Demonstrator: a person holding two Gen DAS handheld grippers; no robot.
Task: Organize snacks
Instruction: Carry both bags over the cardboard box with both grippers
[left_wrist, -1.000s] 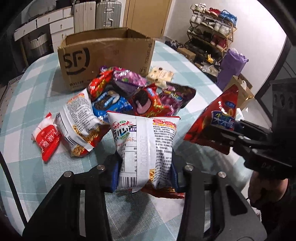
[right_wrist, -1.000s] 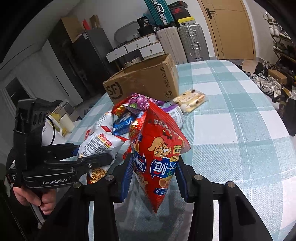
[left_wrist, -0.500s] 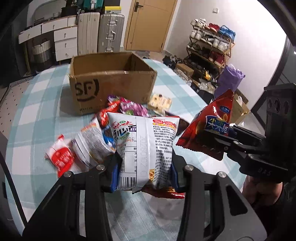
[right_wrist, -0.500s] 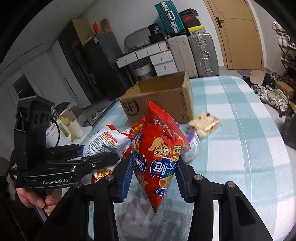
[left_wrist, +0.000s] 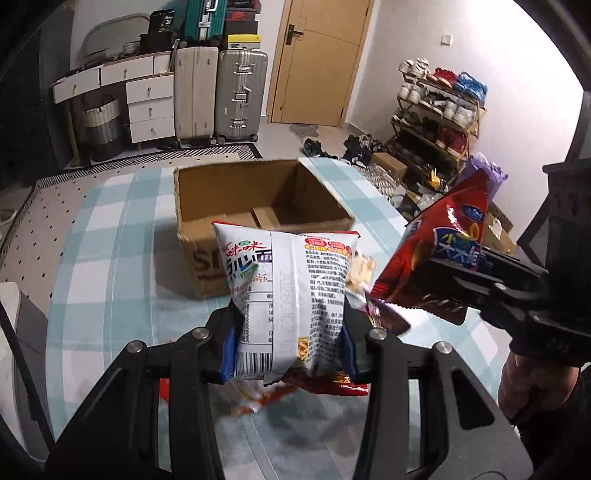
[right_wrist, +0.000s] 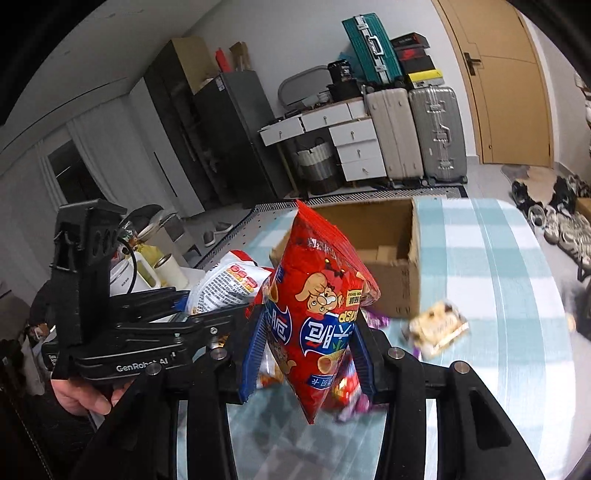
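Note:
My left gripper (left_wrist: 290, 350) is shut on a white noodle snack bag (left_wrist: 288, 291), held upright above the table. My right gripper (right_wrist: 308, 362) is shut on a red cone-snack bag (right_wrist: 317, 317), also lifted. Each view shows the other tool: the right gripper (left_wrist: 436, 280) with its red bag (left_wrist: 439, 240) at the right, the left gripper (right_wrist: 192, 310) with the white bag (right_wrist: 225, 284) at the left. The open cardboard box (left_wrist: 258, 206) stands just beyond both bags; its inside looks bare. The snack pile lies mostly hidden below the held bags.
A pale biscuit pack (right_wrist: 437, 326) lies on the checked tablecloth (left_wrist: 110, 258) right of the box (right_wrist: 391, 258). A kettle and cups (right_wrist: 162, 266) stand off the table's left edge. Suitcases, drawers and a shoe rack (left_wrist: 439, 110) line the room behind.
Both grippers rose with their bags still gripped. The snack pile dropped out of sight beneath them, and the box's open top came into view.

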